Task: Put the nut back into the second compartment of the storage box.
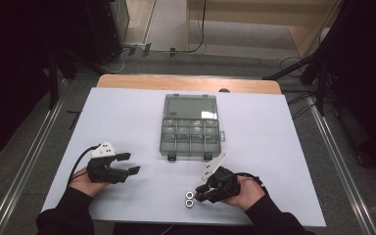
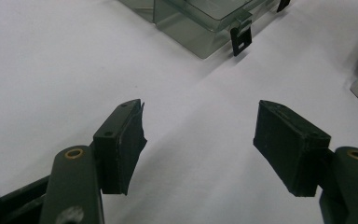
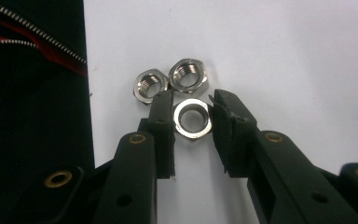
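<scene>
Three steel hex nuts lie close together on the white table near its front edge. In the right gripper view one nut sits flat between the pads of my right gripper, which touch its two sides. The other two nuts lie just beyond the fingertips. From the high view my right gripper points left at the two loose nuts. My left gripper rests at the front left, and its jaws stand wide apart over bare table.
A clear grey compartment box lies shut in the middle of the table, its black latches facing the front. The white table sheet stretches around it. A dark zipped jacket hangs past the table's front edge.
</scene>
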